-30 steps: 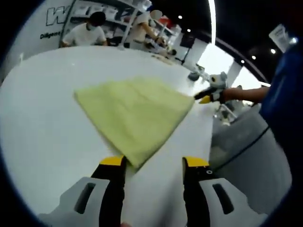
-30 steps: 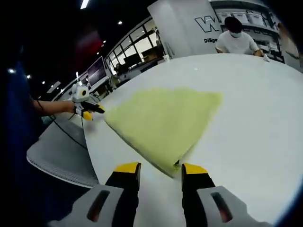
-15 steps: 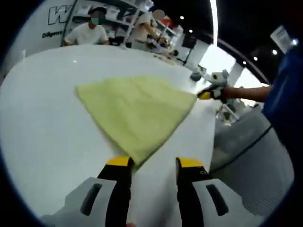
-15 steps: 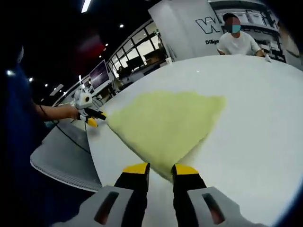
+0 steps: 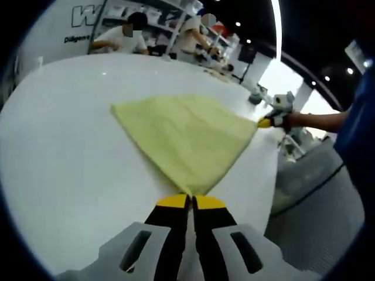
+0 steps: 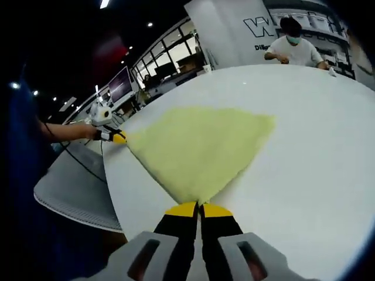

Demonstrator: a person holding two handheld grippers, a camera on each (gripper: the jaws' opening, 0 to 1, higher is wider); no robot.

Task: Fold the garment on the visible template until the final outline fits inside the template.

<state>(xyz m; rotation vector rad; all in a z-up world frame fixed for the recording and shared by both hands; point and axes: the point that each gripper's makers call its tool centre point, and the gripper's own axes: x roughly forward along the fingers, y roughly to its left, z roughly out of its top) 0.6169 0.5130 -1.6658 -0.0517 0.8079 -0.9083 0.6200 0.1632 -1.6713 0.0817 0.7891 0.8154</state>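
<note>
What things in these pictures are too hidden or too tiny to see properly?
- The template: in both views the yellow garment covers the white table there, so no outline can be made out.
- The garment's near corners: each is pinched inside a hand-held gripper, left and right.
- The wall lettering: cut off by the right gripper view's edge.
- The shelves: too small in the left gripper view.

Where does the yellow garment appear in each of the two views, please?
Left gripper view: yellow garment at centre, its near corner between the left gripper.
Right gripper view: garment at centre, a corner in the right gripper.
Shared landmark: the white table.
</note>
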